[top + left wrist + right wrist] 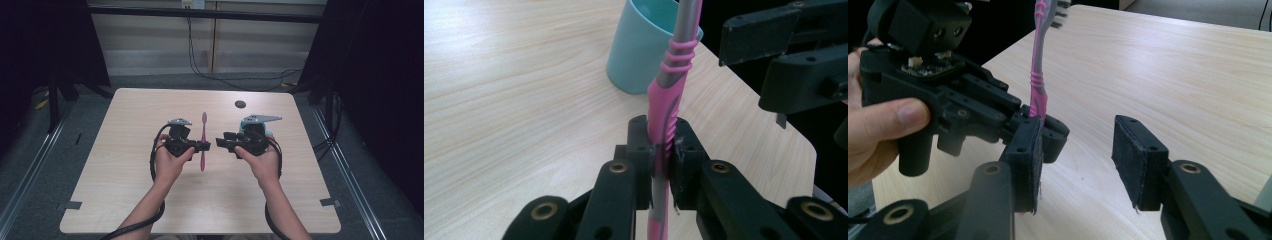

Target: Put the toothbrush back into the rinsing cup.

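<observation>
A pink and grey toothbrush (203, 129) is held over the middle of the wooden table (130, 165). My left gripper (205, 146) is shut on its handle, and the left gripper view shows the pads pinching the pink grip of the toothbrush (664, 115). The bristle head (1048, 10) points away from the person. My right gripper (221, 142) faces it from the right, with its jaws open and nothing between its pads (1140, 160). A teal cup (644, 45) stands upright on the table beyond the toothbrush; in the high view the cup (245, 125) is mostly hidden behind the right gripper.
A small dark round spot (240, 104) marks the table's far side. Black cables trail from both grippers along the forearms toward the near edge. Dark curtains flank the table, and metal rails run along the floor on either side.
</observation>
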A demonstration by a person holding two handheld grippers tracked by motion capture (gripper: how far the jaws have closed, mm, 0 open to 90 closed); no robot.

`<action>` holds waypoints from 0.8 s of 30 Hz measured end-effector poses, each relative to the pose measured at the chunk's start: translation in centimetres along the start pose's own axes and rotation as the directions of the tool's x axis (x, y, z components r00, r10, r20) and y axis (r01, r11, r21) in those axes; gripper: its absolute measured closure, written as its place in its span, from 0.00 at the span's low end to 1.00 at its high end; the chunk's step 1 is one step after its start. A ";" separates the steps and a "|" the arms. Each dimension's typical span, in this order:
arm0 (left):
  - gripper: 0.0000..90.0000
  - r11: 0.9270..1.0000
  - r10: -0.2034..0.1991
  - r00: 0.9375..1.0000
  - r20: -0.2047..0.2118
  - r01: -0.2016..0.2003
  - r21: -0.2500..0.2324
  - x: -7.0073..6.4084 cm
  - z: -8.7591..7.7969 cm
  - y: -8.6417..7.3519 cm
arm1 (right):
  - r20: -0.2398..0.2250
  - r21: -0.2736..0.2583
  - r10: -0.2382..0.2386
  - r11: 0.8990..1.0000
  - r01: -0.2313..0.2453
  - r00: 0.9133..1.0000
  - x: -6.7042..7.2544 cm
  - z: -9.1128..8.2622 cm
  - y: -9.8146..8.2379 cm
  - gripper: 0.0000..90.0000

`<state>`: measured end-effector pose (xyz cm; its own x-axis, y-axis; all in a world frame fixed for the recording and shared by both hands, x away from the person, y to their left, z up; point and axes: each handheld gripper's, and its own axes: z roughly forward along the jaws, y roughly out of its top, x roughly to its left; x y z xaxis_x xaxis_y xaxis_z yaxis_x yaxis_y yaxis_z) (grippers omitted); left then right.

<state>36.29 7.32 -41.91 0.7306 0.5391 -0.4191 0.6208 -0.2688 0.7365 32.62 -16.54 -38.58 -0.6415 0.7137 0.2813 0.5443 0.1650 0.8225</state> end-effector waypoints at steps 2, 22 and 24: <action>0.91 1.000 0.001 1.000 0.000 -0.001 0.000 -0.1 0.0 0.0 | -0.001 -0.007 0.006 1.000 -0.006 1.000 0.0 0.0 0.1 0.62; 0.91 1.000 0.014 0.999 0.040 -0.014 0.013 -1.2 1.4 0.1 | -0.040 -0.048 0.061 0.997 -0.063 0.997 0.1 0.6 0.8 0.73; 0.91 1.000 0.015 0.999 0.041 -0.015 0.015 -1.3 1.5 0.1 | -0.047 -0.043 0.062 0.997 -0.064 0.997 0.2 0.8 0.9 0.74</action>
<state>35.85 5.45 -42.08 0.7508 0.5019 -0.4295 0.6135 -0.2888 0.7350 33.41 -15.65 -38.21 -0.6310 0.6899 0.3547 0.5604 0.0892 0.8234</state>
